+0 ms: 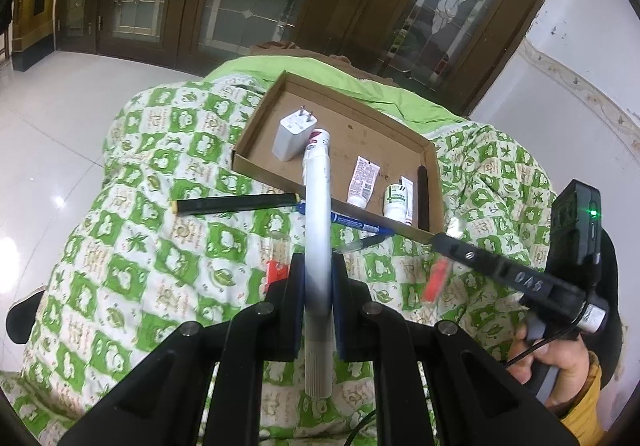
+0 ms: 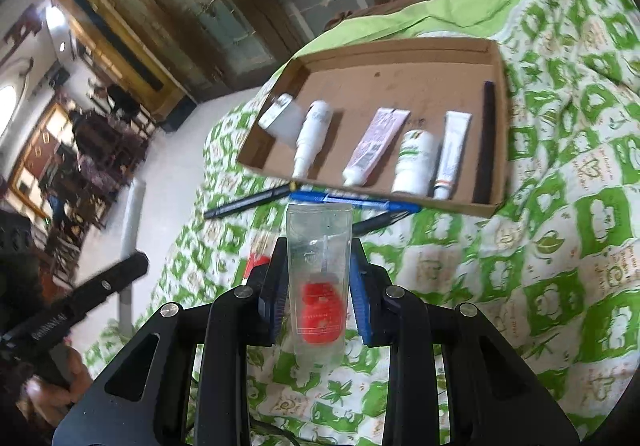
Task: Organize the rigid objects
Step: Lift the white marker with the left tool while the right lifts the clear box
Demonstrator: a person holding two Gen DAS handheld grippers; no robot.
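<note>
- Left gripper [image 1: 318,286]: clamped on white tube [image 1: 318,230], held above quilt [image 1: 120,246]; long overhang may swing.
- Right gripper [image 2: 318,286]: closed on clear case [image 2: 320,278]; smooth walls may slip.
- Cardboard tray [image 2: 496,58]: crowded row; new items may knock neighbours.

Blue pen [image 1: 354,223]: the white tube [image 1: 318,230] is crossing it and hiding its middle.
Charger [image 2: 280,114]: motion blur is smearing it in the right wrist view.
Print on the tubes [image 2: 376,144]: too small and blurred for reading.
Red thing [image 1: 436,280] in the right hand-held gripper [image 1: 444,246]: blurring into a streak in the left wrist view.
Person's hand [image 1: 556,366]: the picture's edge is cutting it off.
Far room [image 2: 80,150]: blurring, its figures unclear.
</note>
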